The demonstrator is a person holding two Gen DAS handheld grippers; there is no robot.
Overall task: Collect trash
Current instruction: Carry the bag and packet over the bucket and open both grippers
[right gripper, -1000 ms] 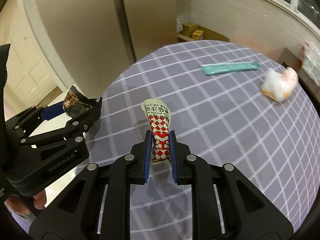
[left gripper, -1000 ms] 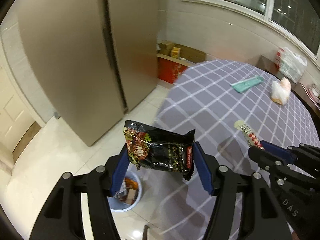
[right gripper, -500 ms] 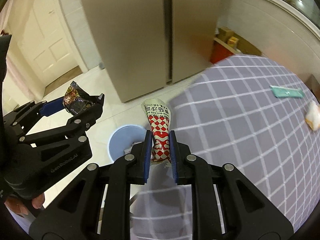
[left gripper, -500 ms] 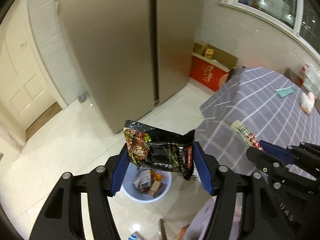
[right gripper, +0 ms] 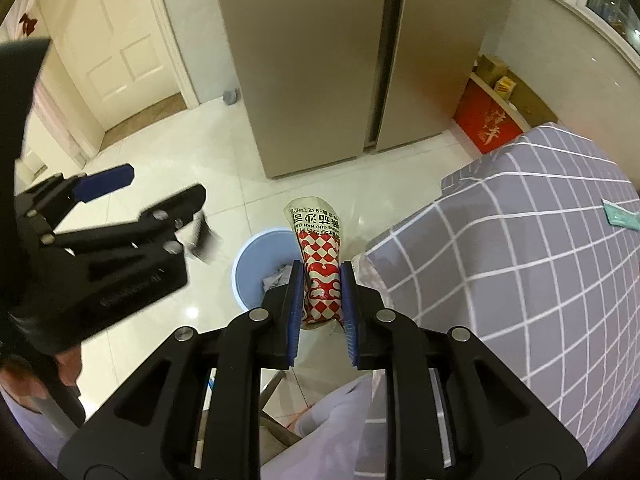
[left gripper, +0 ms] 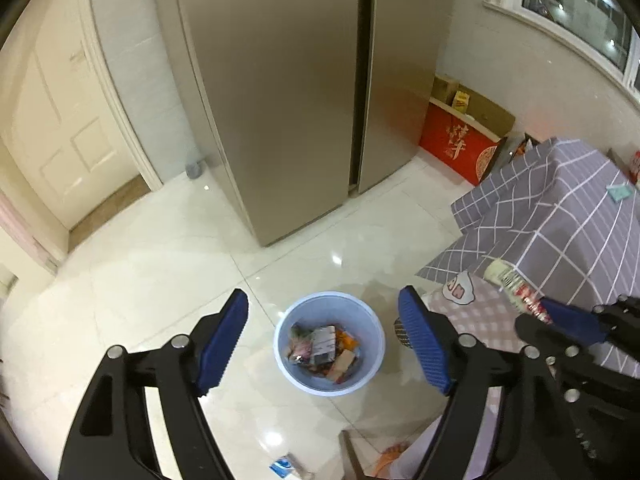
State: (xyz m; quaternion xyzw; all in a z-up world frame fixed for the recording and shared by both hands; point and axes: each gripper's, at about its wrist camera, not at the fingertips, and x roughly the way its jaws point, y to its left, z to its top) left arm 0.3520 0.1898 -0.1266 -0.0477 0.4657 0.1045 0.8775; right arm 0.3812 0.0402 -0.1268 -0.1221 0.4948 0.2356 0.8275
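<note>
My left gripper (left gripper: 323, 340) is open and empty, held above a light blue trash bin (left gripper: 286, 354) on the floor that holds several wrappers. In the right wrist view a blurred black wrapper (right gripper: 203, 239) shows in the air below the left gripper's fingers (right gripper: 105, 181), left of the bin (right gripper: 252, 264). My right gripper (right gripper: 320, 280) is shut on a red-and-white checked wrapper (right gripper: 320, 252), held over the bin's right side. That wrapper also shows in the left wrist view (left gripper: 514, 286).
A large steel fridge (left gripper: 280, 92) stands behind the bin. A table with a grey checked cloth (right gripper: 540, 264) is on the right, with a teal packet (right gripper: 622, 216) on it. A red box (left gripper: 460, 144) sits by the wall. A chair edge (left gripper: 352, 452) is below.
My left gripper has opened and let go of the black wrapper, which is dropping near the bin. Both grippers moved away from the table to above the bin.
</note>
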